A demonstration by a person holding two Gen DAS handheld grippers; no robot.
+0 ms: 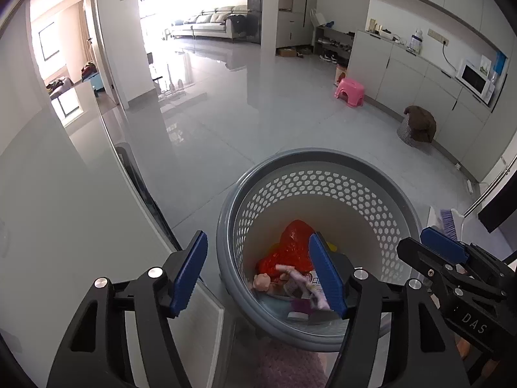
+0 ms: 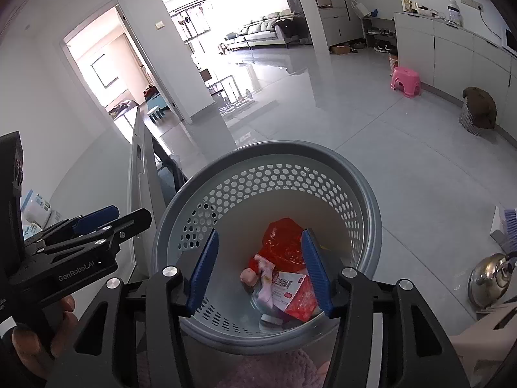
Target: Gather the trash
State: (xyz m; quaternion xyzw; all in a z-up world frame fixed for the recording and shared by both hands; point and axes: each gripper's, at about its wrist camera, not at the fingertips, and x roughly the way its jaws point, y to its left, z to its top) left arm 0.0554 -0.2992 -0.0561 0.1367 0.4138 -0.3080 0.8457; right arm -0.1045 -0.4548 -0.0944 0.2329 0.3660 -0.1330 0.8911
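Note:
A grey perforated trash basket (image 1: 320, 161) stands on the floor just below both grippers; it also shows in the right wrist view (image 2: 268, 148). Inside lie a red plastic bag (image 1: 292, 245), a red and white box (image 2: 295, 294), a small pink lump (image 2: 248, 276) and pale wrappers (image 1: 307, 286). My left gripper (image 1: 258, 274) is open and empty above the basket's left rim. My right gripper (image 2: 261, 268) is open and empty directly over the basket's mouth. The right gripper shows at the right edge of the left wrist view (image 1: 449, 255), and the left one at the left of the right wrist view (image 2: 97, 223).
A glossy grey tabletop edge (image 1: 145, 194) runs along the left. A pink stool (image 1: 350, 91) and a mesh bin draped with brown cloth (image 1: 416, 126) stand by the cabinets on the right. A steel kettle (image 2: 491, 278) sits at the right. Pinkish fabric (image 2: 274, 368) lies below the basket.

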